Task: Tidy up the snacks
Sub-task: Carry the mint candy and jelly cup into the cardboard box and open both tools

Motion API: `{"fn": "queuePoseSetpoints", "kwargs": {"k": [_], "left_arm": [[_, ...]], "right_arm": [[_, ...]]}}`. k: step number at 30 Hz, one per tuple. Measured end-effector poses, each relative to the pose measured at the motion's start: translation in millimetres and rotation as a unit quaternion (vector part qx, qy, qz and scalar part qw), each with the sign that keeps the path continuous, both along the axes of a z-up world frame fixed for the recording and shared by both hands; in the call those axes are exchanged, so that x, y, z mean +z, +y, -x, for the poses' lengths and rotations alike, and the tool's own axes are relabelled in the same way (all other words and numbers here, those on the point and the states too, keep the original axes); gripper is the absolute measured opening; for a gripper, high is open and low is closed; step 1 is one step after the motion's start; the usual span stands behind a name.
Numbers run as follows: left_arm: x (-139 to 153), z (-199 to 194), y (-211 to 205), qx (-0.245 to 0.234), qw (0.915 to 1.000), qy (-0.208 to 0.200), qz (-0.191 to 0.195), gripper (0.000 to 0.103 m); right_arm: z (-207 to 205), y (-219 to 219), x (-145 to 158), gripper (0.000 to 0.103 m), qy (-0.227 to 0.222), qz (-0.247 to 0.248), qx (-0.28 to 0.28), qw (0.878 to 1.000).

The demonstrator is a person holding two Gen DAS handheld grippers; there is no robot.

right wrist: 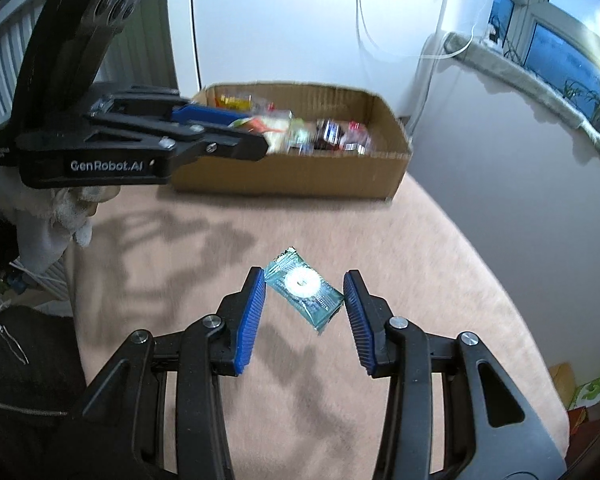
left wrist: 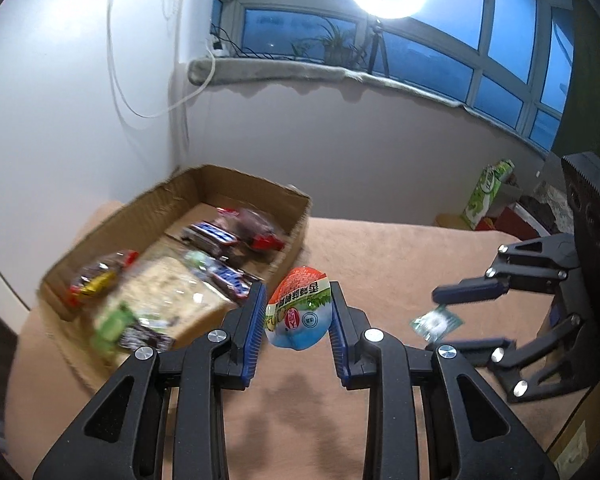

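Currently mid-transfer, both loads bound for the cardboard box [right wrist: 292, 160] on the peach-covered surface [right wrist: 440, 260]; box already partly filled. Left gripper [left wrist: 298, 312] fingers pressed on a round orange-and-blue snack pack [left wrist: 300, 308], just short of the box. Right gripper [right wrist: 305, 298] fingers bracketing a green sachet [right wrist: 305, 289]; grip apparently at corners. Next: carry over rim, release.
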State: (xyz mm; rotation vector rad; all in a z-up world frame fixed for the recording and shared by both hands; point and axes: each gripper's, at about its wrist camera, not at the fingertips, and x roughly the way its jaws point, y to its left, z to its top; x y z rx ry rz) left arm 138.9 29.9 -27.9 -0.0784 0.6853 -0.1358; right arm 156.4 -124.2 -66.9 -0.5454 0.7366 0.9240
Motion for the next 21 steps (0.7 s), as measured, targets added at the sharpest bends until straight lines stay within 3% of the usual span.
{"fn": "queuePoseSetpoints", "kwargs": {"k": [10, 21], "left_arm": [[15, 0, 38, 0.030, 0.9993, -0.018, -0.012, 0.028], [16, -7, 69, 0.049, 0.9981, -0.020, -0.032, 0.028]], "right_arm": [[-23, 28, 37, 0.042, -0.023, -0.024, -0.009, 0.999], [-67, 76, 45, 0.042, -0.023, -0.032, -0.018, 0.999]]}}
